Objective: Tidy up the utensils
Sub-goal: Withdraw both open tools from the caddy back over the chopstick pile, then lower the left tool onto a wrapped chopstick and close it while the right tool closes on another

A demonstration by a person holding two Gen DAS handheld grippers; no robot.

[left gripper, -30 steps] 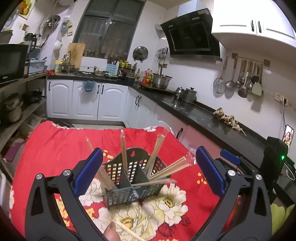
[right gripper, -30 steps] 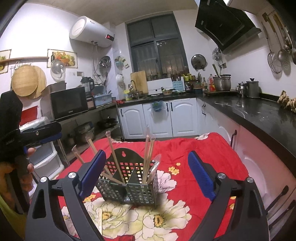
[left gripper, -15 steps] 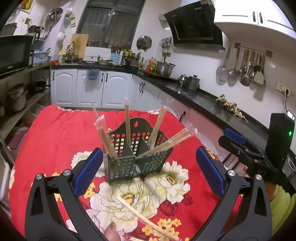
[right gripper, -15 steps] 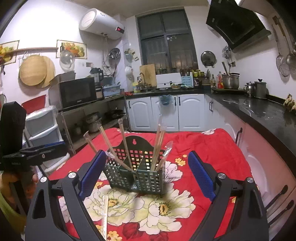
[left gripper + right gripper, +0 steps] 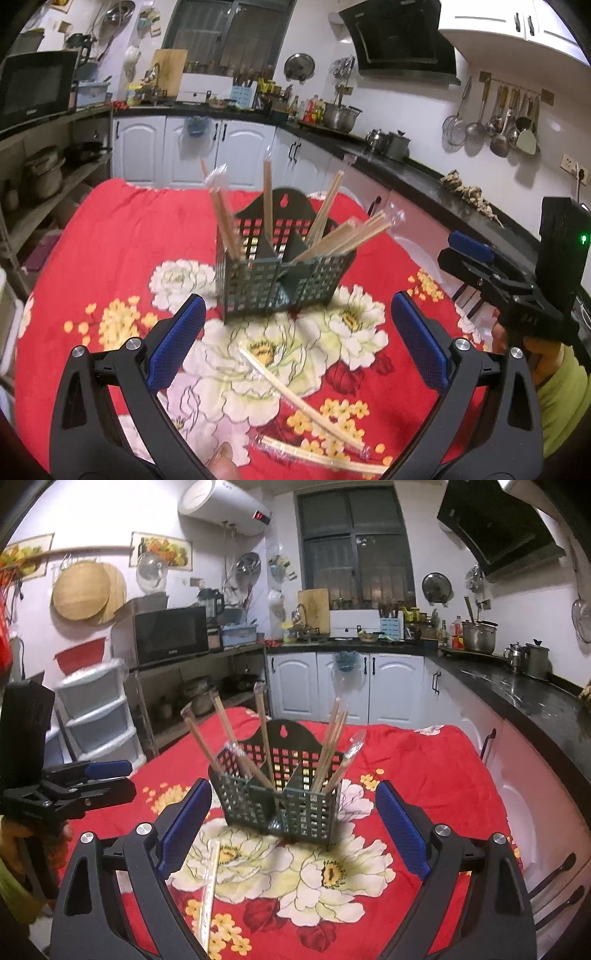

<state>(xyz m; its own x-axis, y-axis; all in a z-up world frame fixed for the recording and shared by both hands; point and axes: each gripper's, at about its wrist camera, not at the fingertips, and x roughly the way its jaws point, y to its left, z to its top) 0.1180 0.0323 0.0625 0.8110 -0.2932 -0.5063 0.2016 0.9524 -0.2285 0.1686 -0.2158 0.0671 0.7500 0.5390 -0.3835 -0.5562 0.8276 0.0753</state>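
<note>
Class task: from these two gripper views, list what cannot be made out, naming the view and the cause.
1. Left wrist view: the far end of the lower wrapped chopsticks, cut off behind the gripper frame.
2. Right wrist view: the near end of the wrapped chopsticks, blurred and hidden by the left finger.
3. Both views: the chopsticks' lower ends, behind the basket walls.

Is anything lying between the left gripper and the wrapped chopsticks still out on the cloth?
Nothing visible: the left gripper is open above the bare floral tablecloth, and the loose chopsticks lie between its fingers, nearer than the basket.
</note>
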